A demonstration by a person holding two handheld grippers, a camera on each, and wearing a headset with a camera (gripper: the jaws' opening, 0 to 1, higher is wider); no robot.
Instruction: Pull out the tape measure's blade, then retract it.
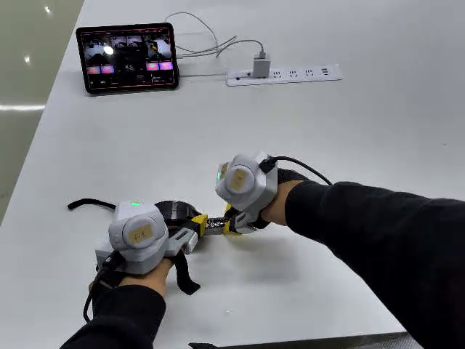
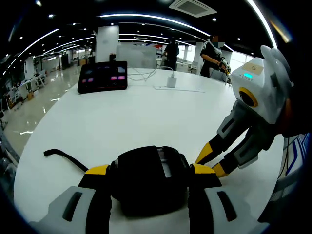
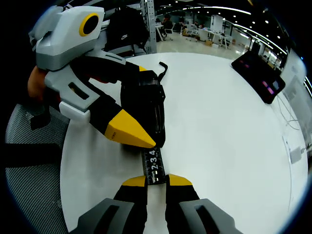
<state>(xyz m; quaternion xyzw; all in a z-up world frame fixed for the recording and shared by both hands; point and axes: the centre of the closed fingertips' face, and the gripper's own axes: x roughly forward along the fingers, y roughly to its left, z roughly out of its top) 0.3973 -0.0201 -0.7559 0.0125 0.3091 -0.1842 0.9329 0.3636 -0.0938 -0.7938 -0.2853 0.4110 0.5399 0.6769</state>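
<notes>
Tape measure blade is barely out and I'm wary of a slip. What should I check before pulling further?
1. Left gripper clamps the tape measure case on both sides: ok.
2. Right gripper pinches the blade near its tip: ok.
3. Blade straight between case and right gripper: ok, a short numbered stretch shows.
4. Strap away from the blade: ok, it trails off the case's far side.
5. Table bare beside the right gripper: ok.
6. Blade lock released: cannot tell.
</notes>
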